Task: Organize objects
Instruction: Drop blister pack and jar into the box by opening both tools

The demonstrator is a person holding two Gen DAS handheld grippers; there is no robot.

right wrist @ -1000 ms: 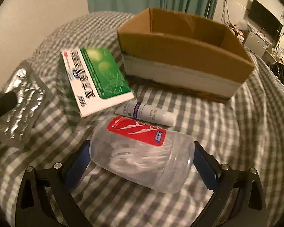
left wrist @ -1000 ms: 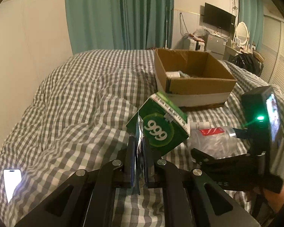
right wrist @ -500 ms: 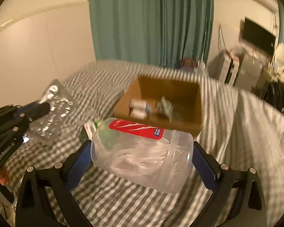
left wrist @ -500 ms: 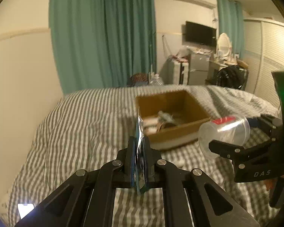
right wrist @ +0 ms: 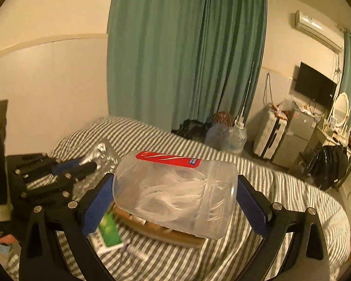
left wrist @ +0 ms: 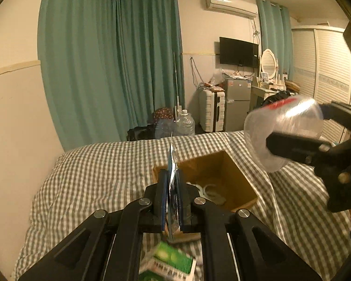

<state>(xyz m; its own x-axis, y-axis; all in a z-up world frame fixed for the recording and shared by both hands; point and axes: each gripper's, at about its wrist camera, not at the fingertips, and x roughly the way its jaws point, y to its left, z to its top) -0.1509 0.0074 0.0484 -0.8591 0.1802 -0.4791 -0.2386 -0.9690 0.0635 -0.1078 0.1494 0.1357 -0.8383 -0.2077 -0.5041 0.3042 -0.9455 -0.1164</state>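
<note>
My left gripper [left wrist: 170, 201] is shut on a silver blister pack [left wrist: 172, 164], held edge-on above the bed; the pack [right wrist: 100, 154] also shows flat in the right wrist view, in the left gripper [right wrist: 91, 164]. My right gripper [right wrist: 173, 194] is shut on a clear plastic jar [right wrist: 175, 187] with a red label, lying sideways with white items inside. The jar [left wrist: 285, 131] hangs high above the open cardboard box [left wrist: 222, 164]. Below the jar the box [right wrist: 161, 231] is mostly hidden. A green medicine box [left wrist: 168, 260] lies on the bed below my left gripper.
The grey checked bedcover [left wrist: 93, 178] spreads around the box. A small white tube [right wrist: 135, 251] lies by the green medicine box [right wrist: 108, 233]. Beyond the bed stand teal curtains [left wrist: 110, 70], water jugs [left wrist: 184, 124], a suitcase [left wrist: 210, 110] and a small fridge [left wrist: 237, 103].
Both grippers have risen well above the bed with their loads. The jar was lifted off the bedcover and now hangs over the cardboard box; the green medicine box has dropped low in view.
</note>
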